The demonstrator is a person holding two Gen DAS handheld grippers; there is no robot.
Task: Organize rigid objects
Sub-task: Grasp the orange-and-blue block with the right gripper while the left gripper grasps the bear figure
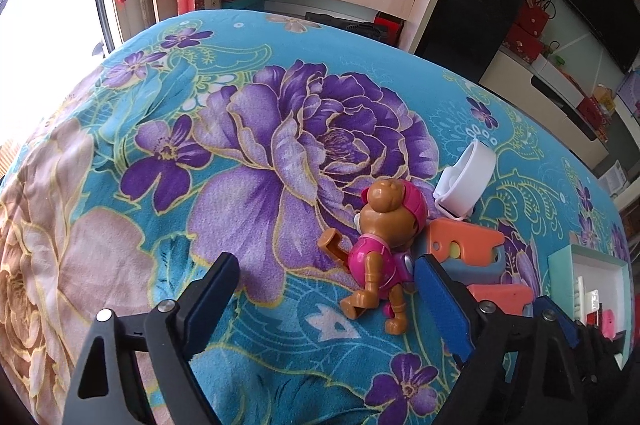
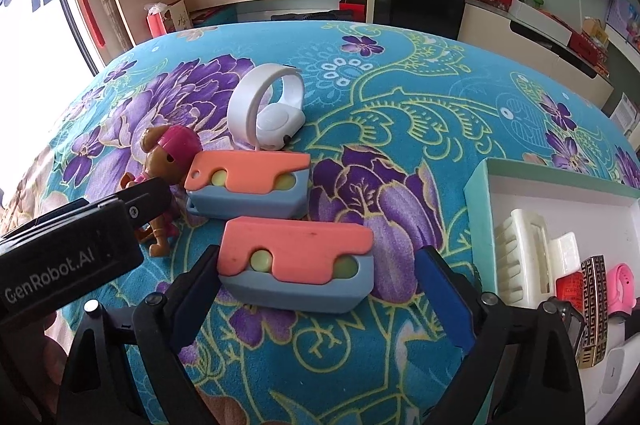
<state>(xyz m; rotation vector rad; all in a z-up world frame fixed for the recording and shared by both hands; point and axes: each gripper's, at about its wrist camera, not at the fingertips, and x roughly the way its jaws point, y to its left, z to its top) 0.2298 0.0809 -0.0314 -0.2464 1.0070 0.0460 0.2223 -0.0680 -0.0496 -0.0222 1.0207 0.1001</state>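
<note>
Two orange-blue blocks (image 2: 298,267) lie lengthwise across the right tongs' (image 2: 320,299) gap.

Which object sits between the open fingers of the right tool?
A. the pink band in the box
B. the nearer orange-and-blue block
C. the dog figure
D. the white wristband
B: in the right wrist view the nearer orange-and-blue block lies between the spread fingers of the right tool, not yet gripped.

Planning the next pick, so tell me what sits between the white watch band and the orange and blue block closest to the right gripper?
A second orange and blue block lies between the white watch band and the near block, clearest in the right wrist view.
</note>
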